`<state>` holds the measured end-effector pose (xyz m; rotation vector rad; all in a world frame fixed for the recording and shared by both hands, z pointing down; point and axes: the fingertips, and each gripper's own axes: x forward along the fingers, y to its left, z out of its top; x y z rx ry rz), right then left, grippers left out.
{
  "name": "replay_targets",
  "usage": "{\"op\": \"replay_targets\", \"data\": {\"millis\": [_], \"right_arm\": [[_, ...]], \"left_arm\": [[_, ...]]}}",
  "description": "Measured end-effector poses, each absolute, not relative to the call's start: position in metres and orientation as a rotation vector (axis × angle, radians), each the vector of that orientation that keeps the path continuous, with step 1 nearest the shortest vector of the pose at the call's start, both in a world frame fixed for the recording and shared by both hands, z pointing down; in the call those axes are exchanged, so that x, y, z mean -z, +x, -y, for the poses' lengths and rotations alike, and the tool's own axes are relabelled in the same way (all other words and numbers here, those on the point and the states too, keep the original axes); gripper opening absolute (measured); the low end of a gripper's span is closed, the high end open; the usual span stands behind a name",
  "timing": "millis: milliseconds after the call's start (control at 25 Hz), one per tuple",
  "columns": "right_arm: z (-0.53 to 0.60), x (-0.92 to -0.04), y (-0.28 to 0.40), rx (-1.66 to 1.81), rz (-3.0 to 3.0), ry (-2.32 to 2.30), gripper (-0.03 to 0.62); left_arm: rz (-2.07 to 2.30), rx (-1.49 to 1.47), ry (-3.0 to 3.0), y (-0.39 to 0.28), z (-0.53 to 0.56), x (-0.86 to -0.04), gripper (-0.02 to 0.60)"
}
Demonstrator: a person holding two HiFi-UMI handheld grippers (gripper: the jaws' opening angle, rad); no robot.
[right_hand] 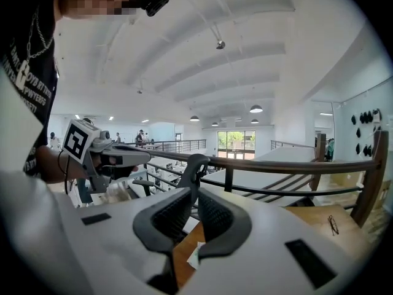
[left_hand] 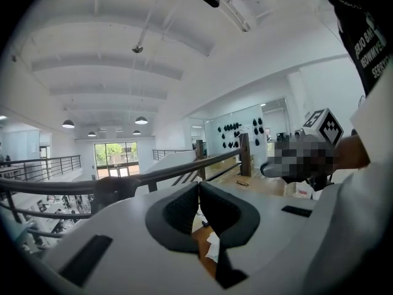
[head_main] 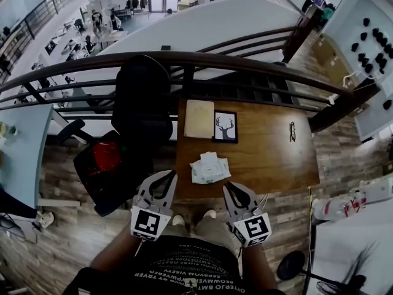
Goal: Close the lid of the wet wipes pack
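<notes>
The wet wipes pack [head_main: 210, 168], white and pale green, lies on the wooden table [head_main: 276, 158] near its front edge. Its lid is too small to read here. My left gripper [head_main: 170, 176] hovers just left of the table's front edge, short of the pack, with its jaws together and nothing between them. My right gripper [head_main: 228, 187] hangs in front of the table, close to the pack's right corner, jaws also together and empty. Below the left gripper [left_hand: 199, 186], a white corner of the pack [left_hand: 212, 248] shows. The pack [right_hand: 195, 255] also peeks out under the right gripper [right_hand: 196, 192].
A beige notebook [head_main: 199, 118], a framed deer picture [head_main: 225, 126] and folded glasses [head_main: 292, 131] lie farther back on the table. A black office chair [head_main: 141, 103] with a red item [head_main: 105, 157] stands at the left. A dark railing [head_main: 245, 63] runs behind the table.
</notes>
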<state>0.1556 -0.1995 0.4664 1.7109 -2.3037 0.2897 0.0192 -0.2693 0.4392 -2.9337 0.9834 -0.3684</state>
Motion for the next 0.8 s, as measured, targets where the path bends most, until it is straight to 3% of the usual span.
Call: {"op": "replay_targets", "data": {"millis": [800], "right_arm": [[0.233,-0.508,0.170,-0.358,2.318,1.567,0.041]], "left_arm": [[-1.065,0.365,-2.931,0.042,0.295,-0.442,0.031]]}}
